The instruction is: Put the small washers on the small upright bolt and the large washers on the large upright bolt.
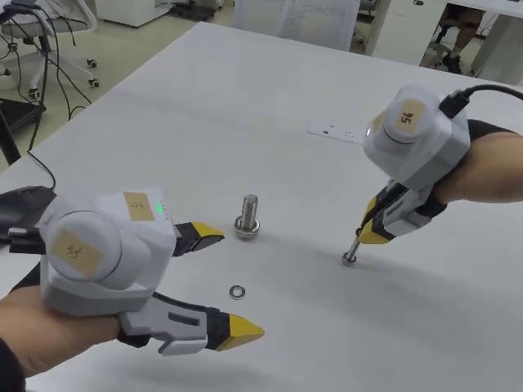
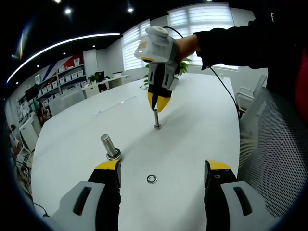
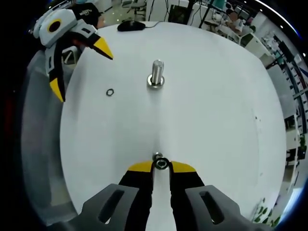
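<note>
The small upright bolt (image 1: 351, 249) stands on the white table (image 1: 270, 106), right of middle. My right gripper (image 1: 372, 235) hangs over its top, jaws nearly together on a small washer (image 3: 161, 163) at the bolt's tip. The large upright bolt (image 1: 248, 216) stands mid-table with a washer at its base. A loose small washer (image 1: 237, 291) lies flat in front of it. My left gripper (image 1: 231, 283) is wide open low over the table, its jaws either side of that loose washer (image 2: 151, 179) and apart from it.
A white power strip (image 1: 337, 132) lies on the far part of the table. A black mouse (image 1: 20, 200) sits at the table's left edge. Office chairs (image 1: 49, 33) stand on the floor beyond the left side.
</note>
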`<action>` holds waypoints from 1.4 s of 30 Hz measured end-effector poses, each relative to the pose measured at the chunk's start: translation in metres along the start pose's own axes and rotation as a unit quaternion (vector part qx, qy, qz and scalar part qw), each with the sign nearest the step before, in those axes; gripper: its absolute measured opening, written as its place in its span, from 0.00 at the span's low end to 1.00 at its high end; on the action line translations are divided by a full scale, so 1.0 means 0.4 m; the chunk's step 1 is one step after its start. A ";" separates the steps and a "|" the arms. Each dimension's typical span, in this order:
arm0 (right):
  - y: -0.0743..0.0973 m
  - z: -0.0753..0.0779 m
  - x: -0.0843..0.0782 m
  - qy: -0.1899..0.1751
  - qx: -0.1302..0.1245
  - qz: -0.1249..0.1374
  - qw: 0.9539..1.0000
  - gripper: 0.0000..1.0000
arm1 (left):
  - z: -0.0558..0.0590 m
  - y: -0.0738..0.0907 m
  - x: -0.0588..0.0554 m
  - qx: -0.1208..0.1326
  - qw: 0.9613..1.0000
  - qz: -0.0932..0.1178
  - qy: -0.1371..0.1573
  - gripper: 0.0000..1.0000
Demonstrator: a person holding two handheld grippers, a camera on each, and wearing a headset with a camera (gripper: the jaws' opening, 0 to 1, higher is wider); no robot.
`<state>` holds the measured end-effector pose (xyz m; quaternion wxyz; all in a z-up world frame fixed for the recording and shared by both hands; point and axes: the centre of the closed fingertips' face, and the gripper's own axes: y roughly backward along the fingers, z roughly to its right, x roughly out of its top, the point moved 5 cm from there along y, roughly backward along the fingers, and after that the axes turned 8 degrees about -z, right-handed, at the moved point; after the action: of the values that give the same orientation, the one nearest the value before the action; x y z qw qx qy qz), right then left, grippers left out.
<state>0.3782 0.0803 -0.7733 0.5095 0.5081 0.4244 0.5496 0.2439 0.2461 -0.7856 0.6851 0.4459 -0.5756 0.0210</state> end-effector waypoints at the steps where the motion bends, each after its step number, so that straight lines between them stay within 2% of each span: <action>1: -0.001 0.000 0.000 0.000 0.000 0.000 1.000 0.13 | 0.000 0.000 0.000 0.000 1.000 0.000 0.000 0.70; 42: -0.096 -0.002 -0.009 -0.003 0.027 -0.021 0.999 0.13 | -0.003 0.003 -0.007 0.001 1.000 -0.005 0.005 0.69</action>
<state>0.3822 0.0816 -0.8118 0.5082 0.5143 0.4478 0.5261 0.2434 0.2491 -0.7871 0.6878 0.4494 -0.5698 0.0208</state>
